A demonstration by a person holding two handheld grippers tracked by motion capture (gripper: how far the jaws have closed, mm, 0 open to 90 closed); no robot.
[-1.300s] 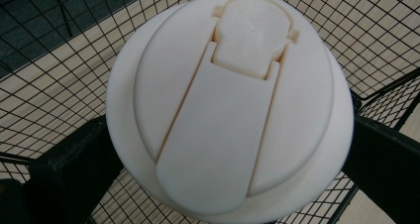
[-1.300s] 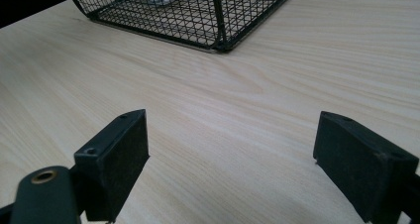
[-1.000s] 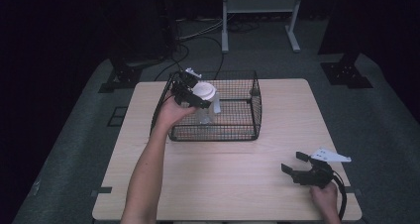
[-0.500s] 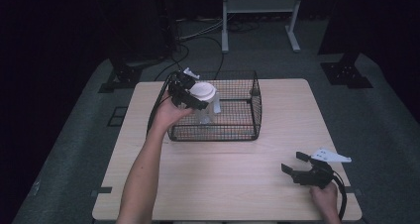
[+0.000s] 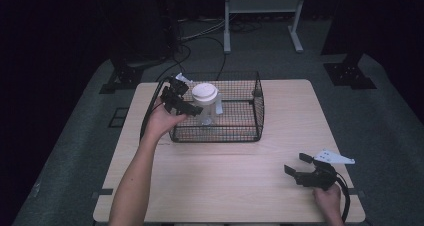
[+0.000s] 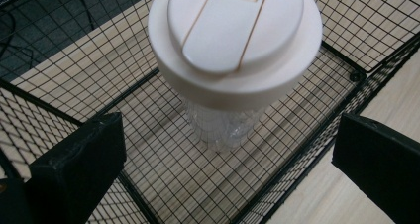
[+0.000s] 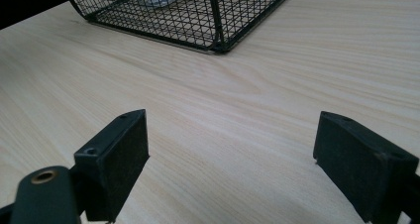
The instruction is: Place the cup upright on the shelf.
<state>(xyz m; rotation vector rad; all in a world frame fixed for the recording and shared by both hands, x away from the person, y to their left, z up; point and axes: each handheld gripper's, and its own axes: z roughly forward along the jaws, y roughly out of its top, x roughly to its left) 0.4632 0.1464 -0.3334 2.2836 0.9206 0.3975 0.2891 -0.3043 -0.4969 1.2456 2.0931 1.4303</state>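
You have a clear plastic bottle with a wide white flip-top lid (image 5: 205, 93) standing upright inside the black wire-mesh basket (image 5: 250, 131), in its left half, lid closed, base resting on the mesh floor.

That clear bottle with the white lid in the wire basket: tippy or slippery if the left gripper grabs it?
Probably top-heavy: the white lid is wider than the bottle body below it, so a push near the top may tip it. The clear ribbed body looks like thin plastic and seems empty, so likely light and may flex under the left gripper. The basket mesh floor gives uneven footing.
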